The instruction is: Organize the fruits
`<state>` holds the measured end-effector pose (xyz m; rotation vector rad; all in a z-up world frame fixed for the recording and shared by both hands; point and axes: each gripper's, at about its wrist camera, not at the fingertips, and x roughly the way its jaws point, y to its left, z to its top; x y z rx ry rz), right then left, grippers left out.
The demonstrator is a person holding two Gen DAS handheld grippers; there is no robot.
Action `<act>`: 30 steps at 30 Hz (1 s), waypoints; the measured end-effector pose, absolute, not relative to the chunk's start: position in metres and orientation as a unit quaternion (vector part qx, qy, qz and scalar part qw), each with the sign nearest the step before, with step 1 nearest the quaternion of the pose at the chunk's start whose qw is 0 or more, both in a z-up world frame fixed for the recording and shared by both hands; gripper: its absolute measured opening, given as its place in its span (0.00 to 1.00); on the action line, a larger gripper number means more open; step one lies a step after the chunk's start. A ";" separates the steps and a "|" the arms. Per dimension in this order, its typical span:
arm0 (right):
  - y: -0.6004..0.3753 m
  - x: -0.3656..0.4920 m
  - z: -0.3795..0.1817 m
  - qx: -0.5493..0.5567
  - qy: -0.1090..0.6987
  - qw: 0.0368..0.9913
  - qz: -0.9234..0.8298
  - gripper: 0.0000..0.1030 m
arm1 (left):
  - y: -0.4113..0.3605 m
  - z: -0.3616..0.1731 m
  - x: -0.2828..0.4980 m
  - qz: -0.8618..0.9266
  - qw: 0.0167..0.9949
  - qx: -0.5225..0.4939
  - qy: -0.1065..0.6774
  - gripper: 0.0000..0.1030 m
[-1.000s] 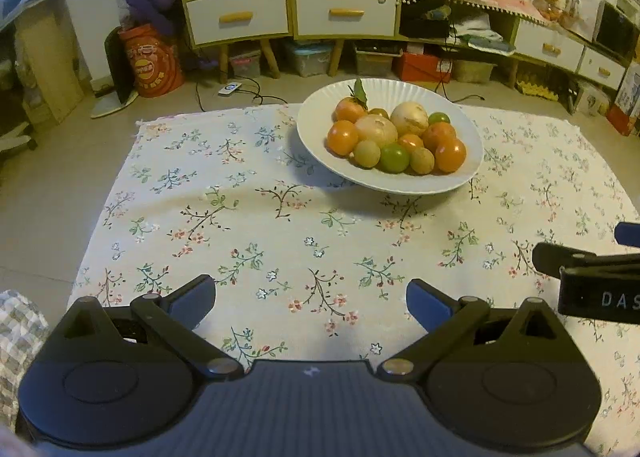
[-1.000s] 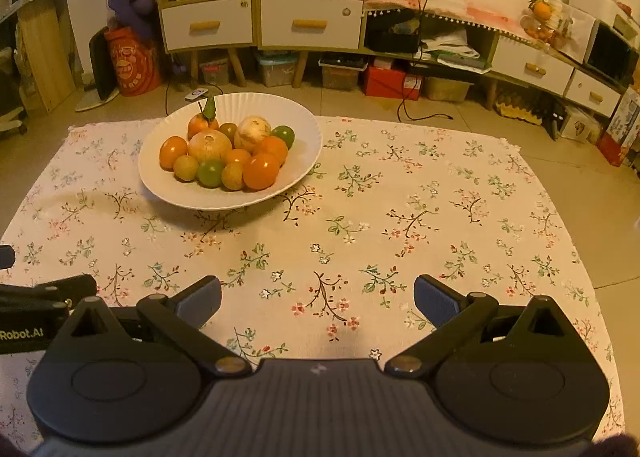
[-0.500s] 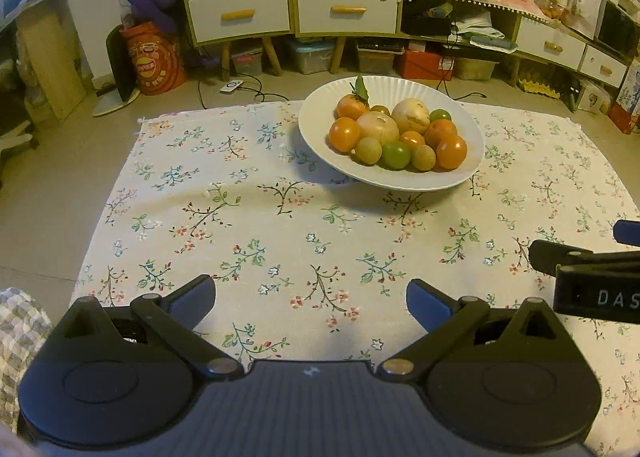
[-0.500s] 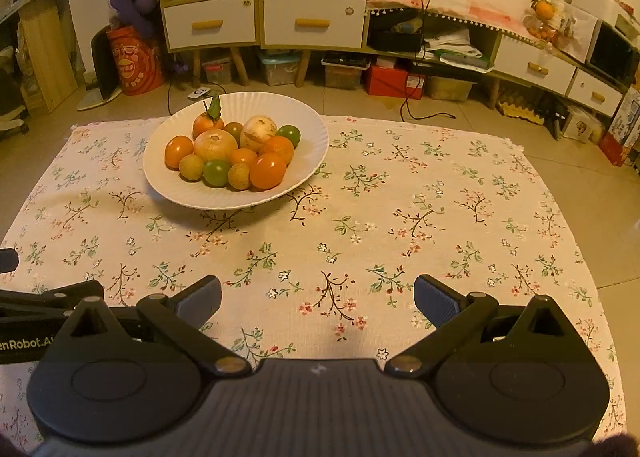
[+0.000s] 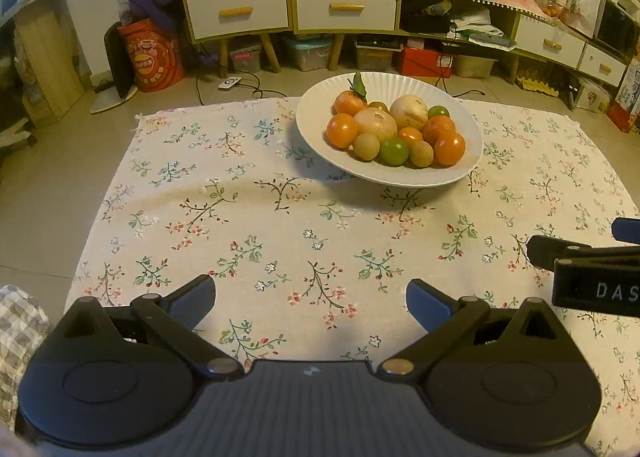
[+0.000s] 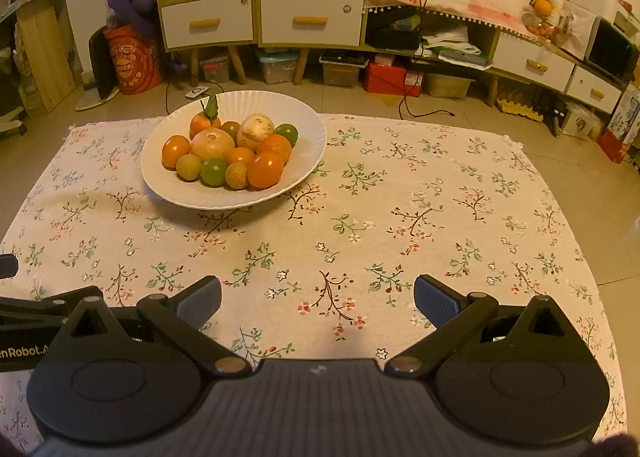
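A white plate sat on the floral cloth covering the desk, toward the far edge of the cloth. All the fruits lay heaped in the plate, touching one another: orange ones, two pale larger ones in the middle, small tan ones and green ones at the front, and one orange fruit with a leaf at the back.

The left gripper hovered over the near part of the cloth, well short of the plate, its jaws spread wide with nothing between them. The plate lay ahead of it and a little to its right. The right gripper hovered likewise near the cloth's near edge, jaws spread and empty, with the plate ahead and to its left. Each gripper showed at the edge of the other's view, side by side, apart from each other and from the plate.

Beyond the plate, past the cloth's far edge, a cabinet with white drawers stood on the floor, and a red bag stood left of it. A checked sleeve showed at the left gripper's near left
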<state>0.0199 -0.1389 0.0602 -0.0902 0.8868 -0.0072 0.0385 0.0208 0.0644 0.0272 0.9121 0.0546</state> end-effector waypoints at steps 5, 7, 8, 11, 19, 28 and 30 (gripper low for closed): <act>-0.139 0.020 0.060 -0.044 0.429 0.902 -0.003 1.00 | 0.021 0.063 0.039 0.025 0.896 0.013 0.443 0.89; -0.139 0.020 0.060 -0.044 0.429 0.902 -0.003 1.00 | 0.021 0.063 0.039 0.025 0.896 0.013 0.443 0.89; -0.139 0.019 0.060 -0.044 0.429 0.902 -0.003 1.00 | 0.021 0.064 0.039 0.025 0.896 0.012 0.443 0.89; -0.139 0.020 0.060 -0.044 0.430 0.902 -0.003 1.00 | 0.021 0.063 0.038 0.025 0.896 0.011 0.443 0.89; -0.139 0.020 0.060 -0.044 0.430 0.902 -0.003 1.00 | 0.020 0.062 0.038 0.024 0.896 0.012 0.444 0.89; -0.139 0.020 0.060 -0.044 0.430 0.902 -0.003 1.00 | 0.021 0.062 0.038 0.024 0.896 0.011 0.444 0.89; -0.139 0.020 0.060 -0.044 0.430 0.902 -0.003 1.00 | 0.021 0.063 0.038 0.024 0.896 0.011 0.444 0.89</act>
